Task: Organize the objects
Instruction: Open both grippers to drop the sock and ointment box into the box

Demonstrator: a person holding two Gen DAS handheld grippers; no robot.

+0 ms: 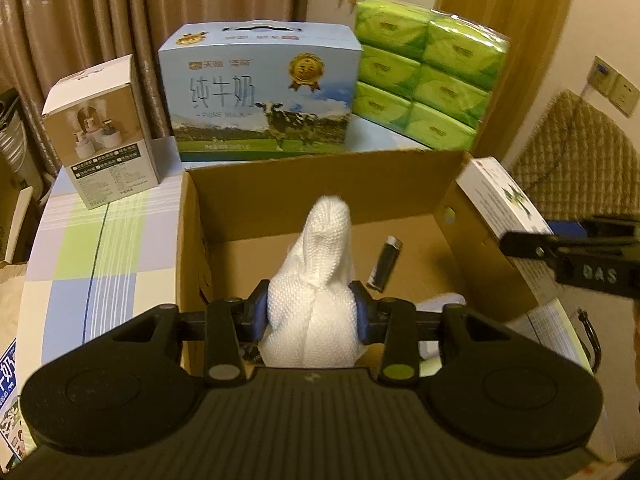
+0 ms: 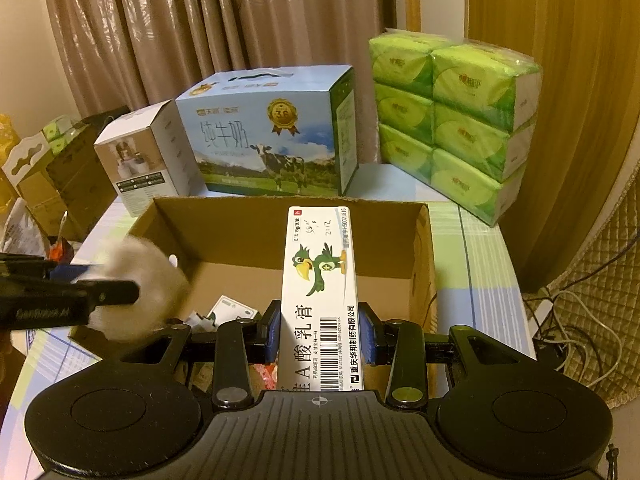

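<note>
My left gripper [image 1: 312,308] is shut on a white knitted cloth [image 1: 328,232], pinched between its blue pads. It hangs over the open cardboard box [image 1: 320,184], above the box floor where a dark lighter [image 1: 386,262] lies. My right gripper [image 2: 319,328] is shut on a long white ointment box [image 2: 320,264] with a green bird on it, held over the same cardboard box [image 2: 240,232]. In the right wrist view the cloth [image 2: 148,280] shows blurred at the left. The ointment box [image 1: 500,200] appears over the carton's right wall in the left wrist view.
Behind the carton stand a blue milk case [image 1: 264,96], a stack of green tissue packs [image 1: 428,72] and a small white product box [image 1: 104,132], all on a checked tablecloth [image 1: 92,260]. Small packets [image 2: 228,308] lie inside the carton. Cables [image 2: 572,328] hang off the table's right side.
</note>
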